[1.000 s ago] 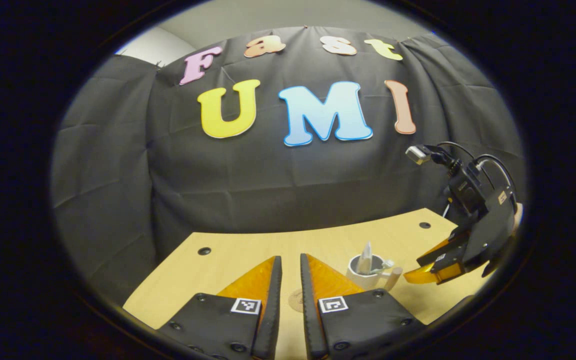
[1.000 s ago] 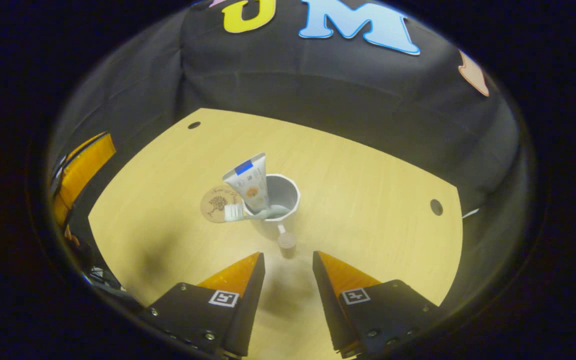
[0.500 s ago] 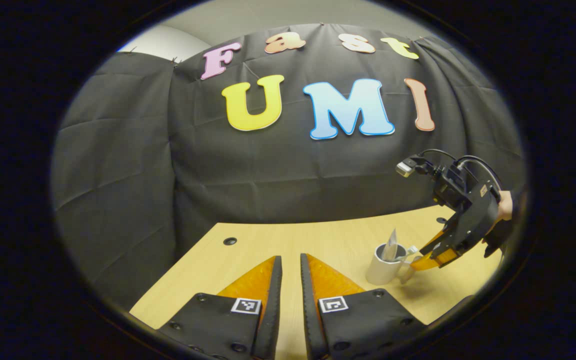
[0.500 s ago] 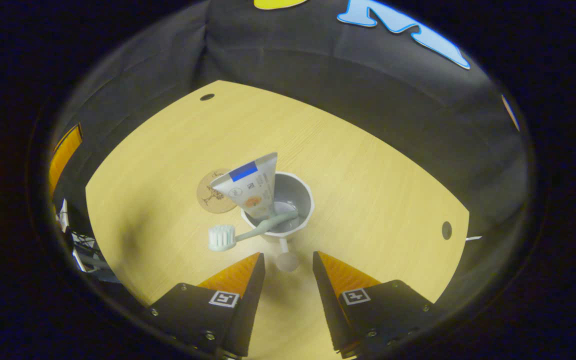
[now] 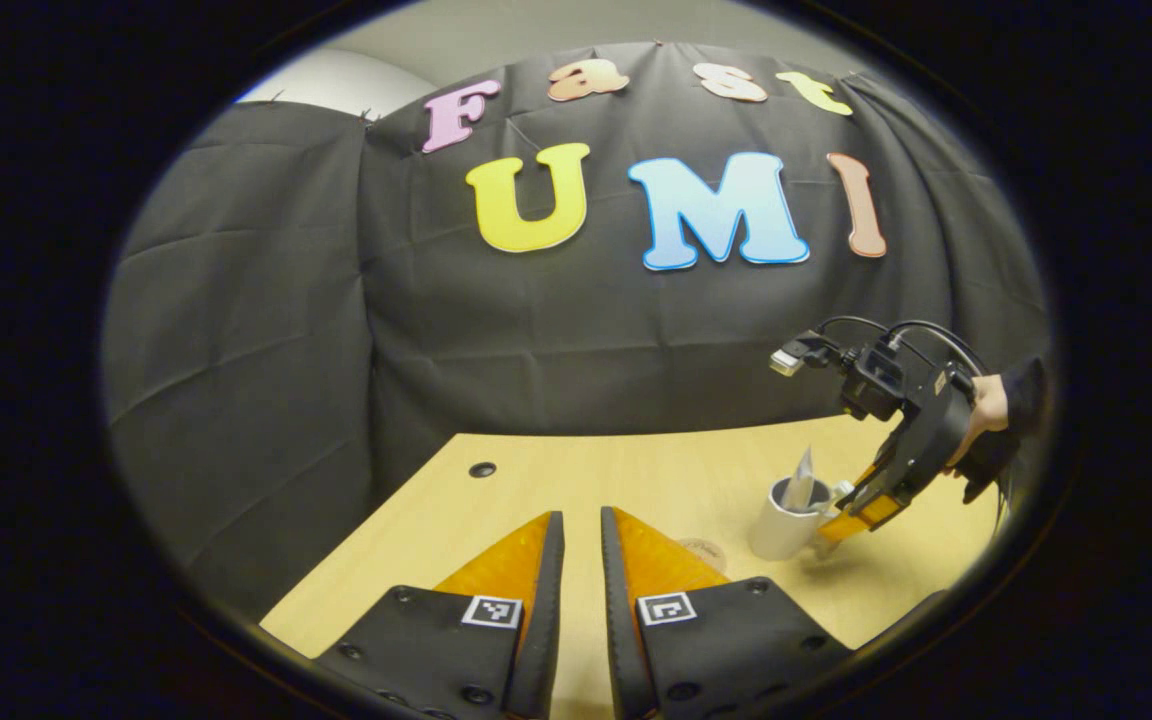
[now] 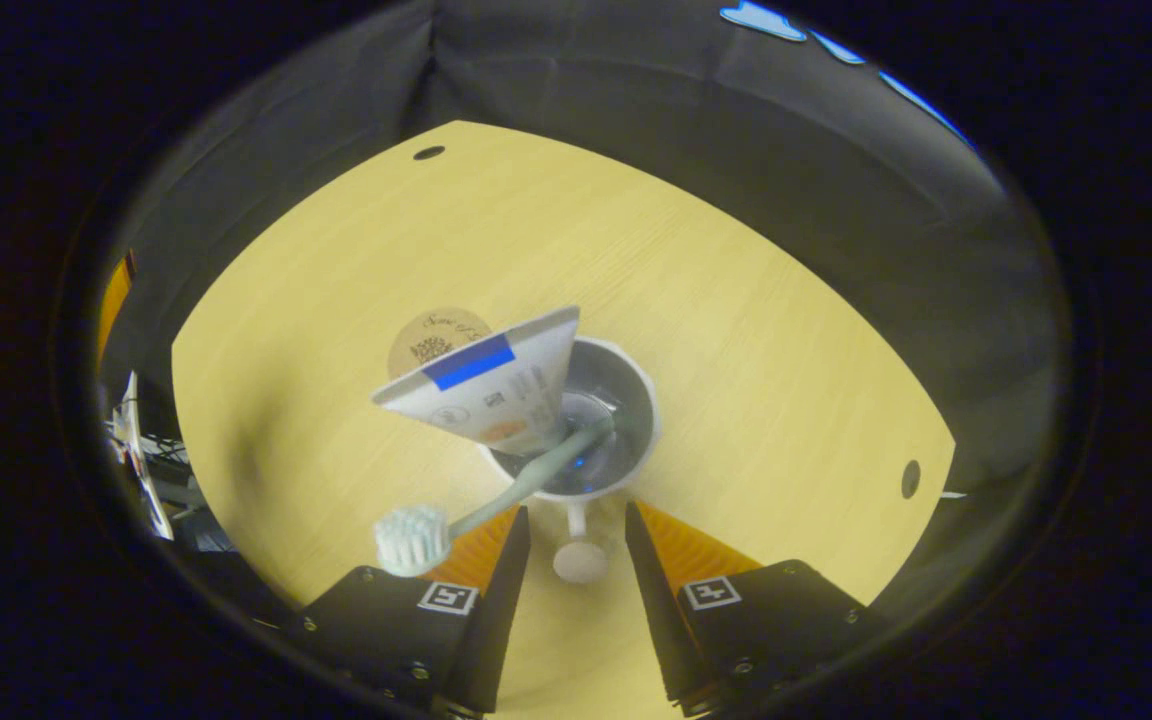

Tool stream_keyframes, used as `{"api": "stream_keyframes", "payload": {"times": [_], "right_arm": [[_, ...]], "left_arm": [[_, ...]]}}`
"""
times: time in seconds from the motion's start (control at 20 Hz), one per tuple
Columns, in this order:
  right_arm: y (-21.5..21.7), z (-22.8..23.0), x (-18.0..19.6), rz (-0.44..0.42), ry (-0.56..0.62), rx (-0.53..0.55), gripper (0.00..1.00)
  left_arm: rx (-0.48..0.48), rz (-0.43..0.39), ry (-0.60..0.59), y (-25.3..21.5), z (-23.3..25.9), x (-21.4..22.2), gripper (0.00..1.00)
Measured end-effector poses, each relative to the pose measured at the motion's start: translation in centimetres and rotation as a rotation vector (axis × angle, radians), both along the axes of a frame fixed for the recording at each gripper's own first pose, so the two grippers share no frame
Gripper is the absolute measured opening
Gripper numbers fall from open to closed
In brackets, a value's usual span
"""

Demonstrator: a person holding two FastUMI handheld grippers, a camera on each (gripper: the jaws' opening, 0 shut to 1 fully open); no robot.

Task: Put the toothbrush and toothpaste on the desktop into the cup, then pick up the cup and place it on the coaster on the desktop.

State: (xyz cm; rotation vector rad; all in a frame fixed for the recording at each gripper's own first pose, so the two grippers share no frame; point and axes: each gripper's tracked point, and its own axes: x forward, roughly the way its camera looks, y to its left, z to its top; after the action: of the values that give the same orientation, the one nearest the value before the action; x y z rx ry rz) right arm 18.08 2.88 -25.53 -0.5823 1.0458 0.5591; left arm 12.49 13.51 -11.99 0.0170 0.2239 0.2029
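While I watch both views: the right claw (image 6: 576, 525) sits low over the surface (image 6: 756, 330), the left claw (image 5: 582, 535) hangs back from it.
Right claw: I see it spread wide, its fingers either side of the cup's knobbed handle (image 6: 579, 558), touching nothing that I can make out.
Cup (image 6: 626, 400): white, upright on the surface, just ahead of my right claw's tips; in the left gripper view it stands ahead and to the right (image 5: 784, 520).
Toothpaste (image 6: 486, 385): in the cup, flat end up, leaning left.
Toothbrush (image 6: 506, 492): handle in the cup, bristle head out over the rim, above my right claw's left finger.
Coaster (image 6: 428, 335): flat on the surface, beyond the cup and to its left, partly hidden by the toothpaste.
Left claw: fingers drawn nearly together with a thin gap, gripping nothing.
Hand (image 5: 976, 410): holds the right claw's body.
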Motion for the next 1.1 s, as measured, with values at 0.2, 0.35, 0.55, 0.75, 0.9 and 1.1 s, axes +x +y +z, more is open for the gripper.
{"api": "stream_keyframes", "payload": {"times": [0.2, 0.35, 0.55, 0.75, 0.9, 1.1], "right_arm": [[0.0, -1.0, 0.1, -0.006, 0.035, -0.002, 0.55], [0.3, -1.5, 0.1, 0.000, 0.060, -0.002, 0.45], [0.4, -1.8, 0.3, -0.010, 0.082, -0.001, 0.28], [0.2, -1.7, 0.1, -0.015, 0.088, -0.007, 0.24], [0.3, -2.1, 0.2, -0.023, 0.078, 0.001, 0.21], [0.5, -1.9, 0.1, -0.032, 0.068, 0.026, 0.21]], "left_arm": [[0.002, 0.037, 0.011, 1.0, -0.2, -0.5, 0.28], [-0.003, 0.060, 0.026, 1.6, -0.7, -1.0, 0.28], [-0.006, 0.083, 0.036, 1.9, -1.0, -1.5, 0.28], [-0.015, 0.101, 0.042, 2.0, -1.3, -1.6, 0.31], [-0.015, 0.105, 0.038, 1.7, -1.2, -1.5, 0.31], [-0.004, 0.106, 0.033, 1.5, -1.0, -1.6, 0.28]]}}
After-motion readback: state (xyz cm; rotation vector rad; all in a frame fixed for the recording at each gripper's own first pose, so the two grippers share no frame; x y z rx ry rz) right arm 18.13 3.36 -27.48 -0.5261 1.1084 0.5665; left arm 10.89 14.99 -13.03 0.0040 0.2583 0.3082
